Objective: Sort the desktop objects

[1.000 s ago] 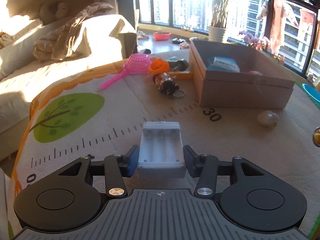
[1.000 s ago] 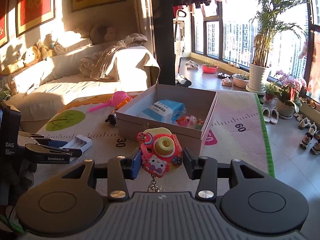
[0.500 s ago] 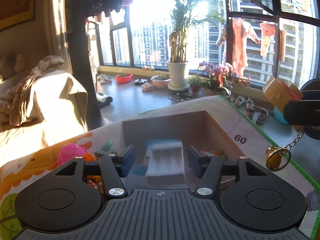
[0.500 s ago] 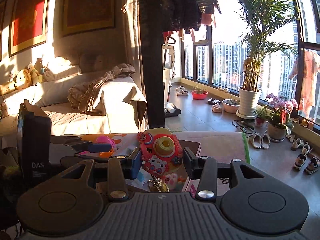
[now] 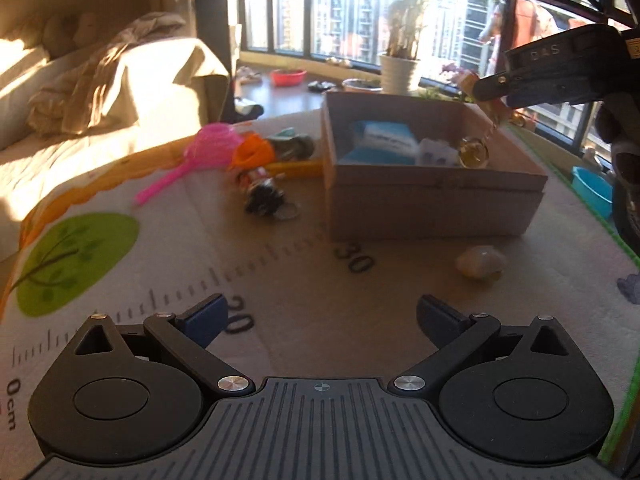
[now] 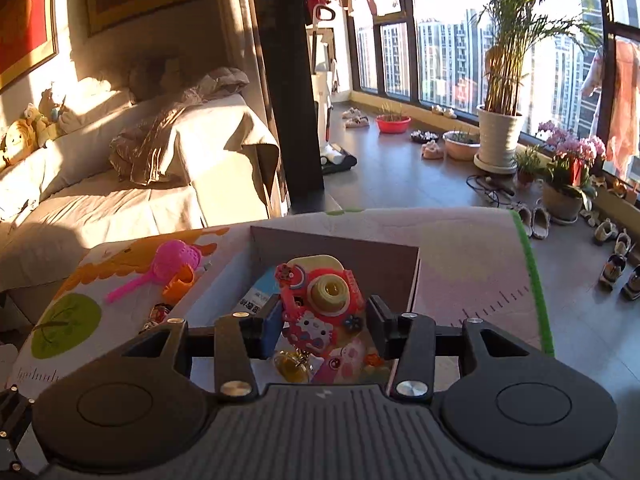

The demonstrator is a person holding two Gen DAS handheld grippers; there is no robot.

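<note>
My left gripper point(image 5: 320, 316) is open and empty above the mat, in front of the cardboard box point(image 5: 432, 204). The white battery holder point(image 5: 434, 151) lies inside the box beside a blue packet point(image 5: 384, 140). My right gripper point(image 6: 322, 326) is shut on the pink toy camera keychain point(image 6: 320, 300) and holds it over the box point(image 6: 336, 246). In the left wrist view the right gripper point(image 5: 560, 68) hangs above the box's right side, its gold keyring point(image 5: 473, 152) dangling into the box.
On the mat left of the box lie a pink strainer point(image 5: 208, 152), an orange funnel point(image 5: 252, 152), a dark keychain figure point(image 5: 264, 196) and a yellow item point(image 5: 296, 168). A pale stone point(image 5: 480, 262) lies in front of the box. A sofa point(image 6: 120, 184) stands at left.
My left gripper opened and let the battery holder go into the box, then drew back over the mat. My right gripper moved the toy camera over the box.
</note>
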